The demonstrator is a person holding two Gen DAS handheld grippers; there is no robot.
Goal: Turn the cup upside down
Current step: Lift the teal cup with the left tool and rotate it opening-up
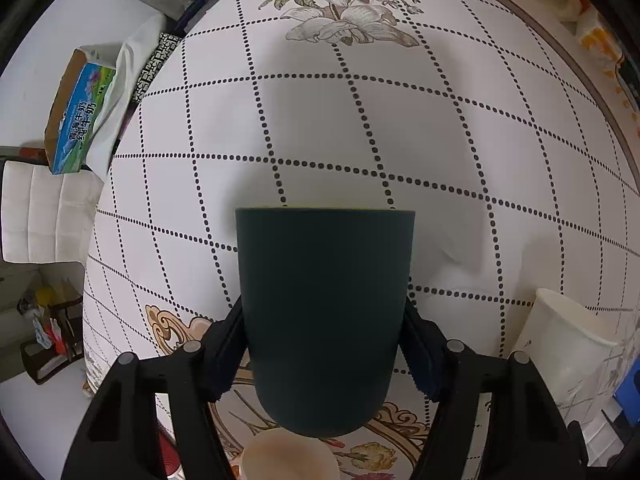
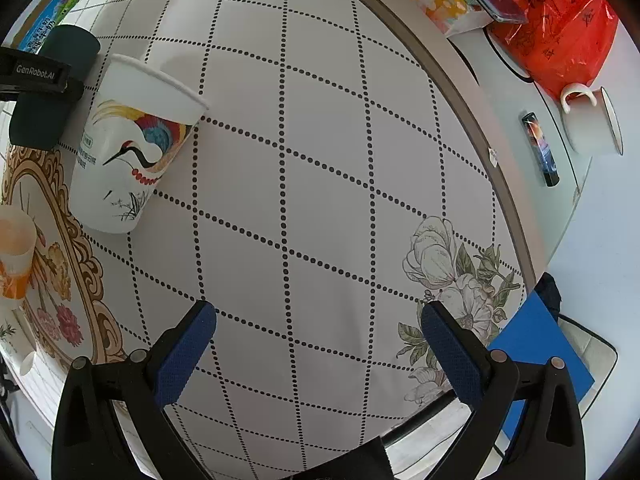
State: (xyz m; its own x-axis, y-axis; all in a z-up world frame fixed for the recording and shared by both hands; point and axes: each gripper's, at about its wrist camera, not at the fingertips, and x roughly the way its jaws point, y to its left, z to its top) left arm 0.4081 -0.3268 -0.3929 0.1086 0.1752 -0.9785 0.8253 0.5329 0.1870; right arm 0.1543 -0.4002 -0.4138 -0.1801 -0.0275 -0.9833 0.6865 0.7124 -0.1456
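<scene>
Left gripper (image 1: 324,344) clenched on dark green cup (image 1: 325,320), pads on both sides, rim away from camera, cup above tablecloth (image 1: 400,128); pale orange cup (image 1: 290,456) just below green cup's base; white paper cup (image 1: 560,352) right of it, near; broad bare cloth beyond rim; tissue box (image 1: 74,116) far left past table edge; right gripper (image 2: 318,344) released, over open cloth; white mug (image 2: 592,120) off cloth, far right.

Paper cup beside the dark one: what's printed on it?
A multicoloured crane on the white paper cup; clearest in the right wrist view.
</scene>
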